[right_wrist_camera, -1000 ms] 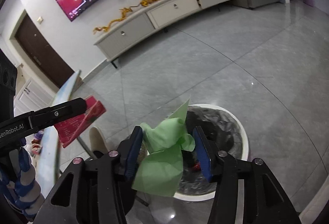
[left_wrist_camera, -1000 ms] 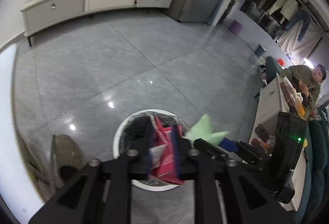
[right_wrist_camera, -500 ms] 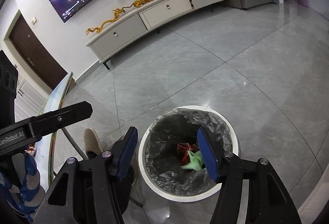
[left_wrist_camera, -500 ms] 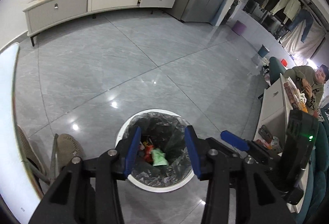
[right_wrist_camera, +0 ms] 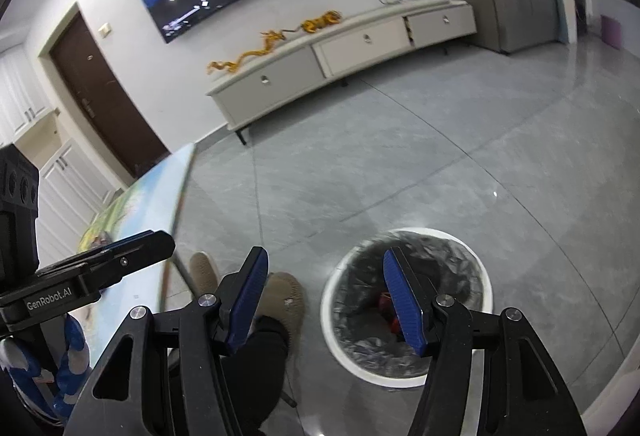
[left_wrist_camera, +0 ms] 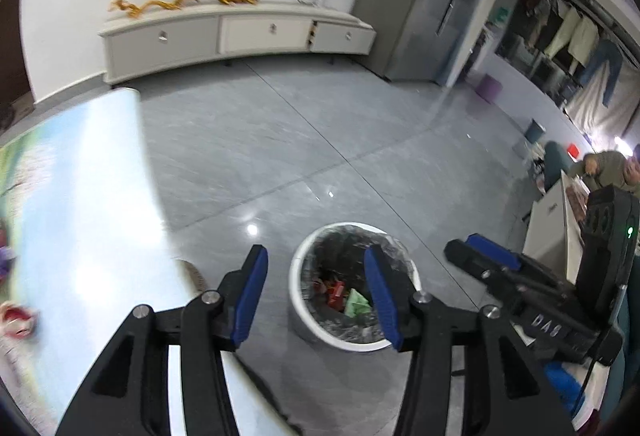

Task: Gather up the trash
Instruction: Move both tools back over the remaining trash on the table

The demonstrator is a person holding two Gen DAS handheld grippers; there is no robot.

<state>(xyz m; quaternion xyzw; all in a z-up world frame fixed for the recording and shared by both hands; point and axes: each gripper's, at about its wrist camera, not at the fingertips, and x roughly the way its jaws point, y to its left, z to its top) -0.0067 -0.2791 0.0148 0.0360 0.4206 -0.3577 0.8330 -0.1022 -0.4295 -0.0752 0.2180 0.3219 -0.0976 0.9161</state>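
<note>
A white round trash bin (left_wrist_camera: 298,310) with a black liner stands on the grey floor; it also shows in the right wrist view (right_wrist_camera: 486,276). Inside lie a red wrapper (left_wrist_camera: 334,288) and a crumpled green paper (left_wrist_camera: 356,302). My left gripper (left_wrist_camera: 316,294) is open and empty, above and just left of the bin. My right gripper (right_wrist_camera: 324,302) is open and empty, above the bin's left rim. A red and white piece of trash (left_wrist_camera: 14,316) lies blurred on the table at the far left.
A pale glass table (left_wrist_camera: 88,216) fills the left, its edge (right_wrist_camera: 176,212) near the bin. A foot in a tan slipper (right_wrist_camera: 284,296) stands beside the bin. A TV cabinet (left_wrist_camera: 240,36) lines the far wall. A person (left_wrist_camera: 608,172) sits at the right.
Both grippers let go: the red wrapper and the green paper fell into the bin. Both grippers then rose and swung left, bringing the table into view.
</note>
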